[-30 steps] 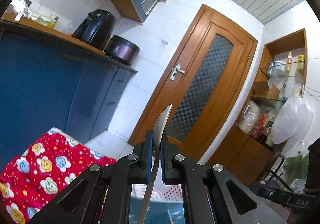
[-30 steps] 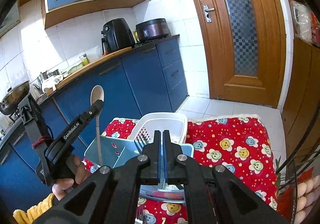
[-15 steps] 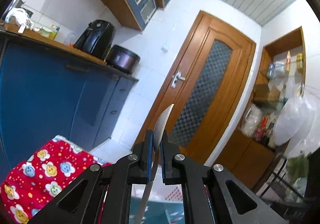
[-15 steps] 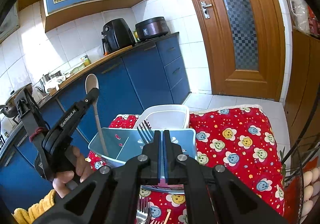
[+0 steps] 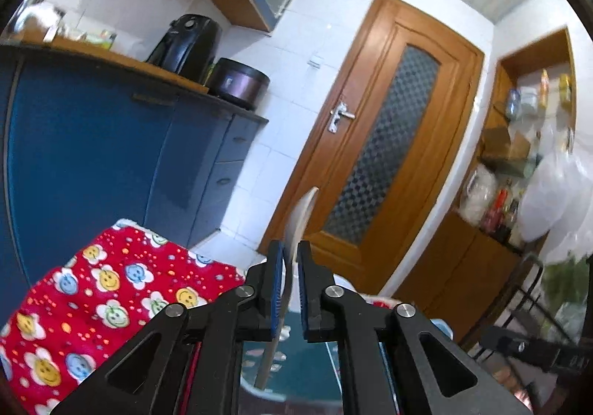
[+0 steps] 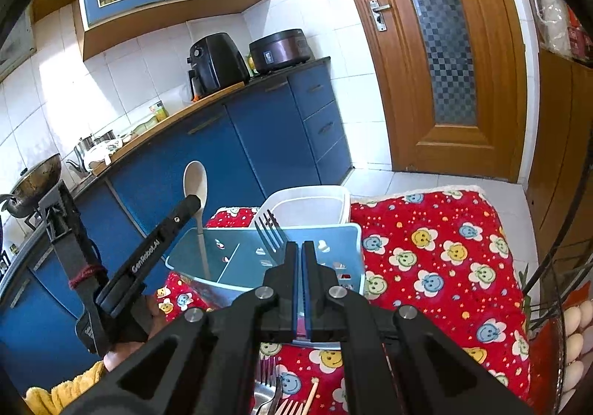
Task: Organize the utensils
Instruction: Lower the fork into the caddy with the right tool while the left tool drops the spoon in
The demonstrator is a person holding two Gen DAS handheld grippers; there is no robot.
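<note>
Wooden spoon [image 6: 196, 182] stands upright in the left gripper [image 5: 291, 259], jaws clamped on its neck, handle reaching into the blue organizer's [image 6: 356, 255] left compartment. Right gripper [image 6: 299, 259] pinches a fork [image 6: 270, 231] over the organizer's centre; red cloth [image 6: 437, 259] lies bare rightward

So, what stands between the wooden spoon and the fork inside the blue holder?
In the right wrist view, a divider wall of the blue holder stands between the wooden spoon and the fork.
</note>
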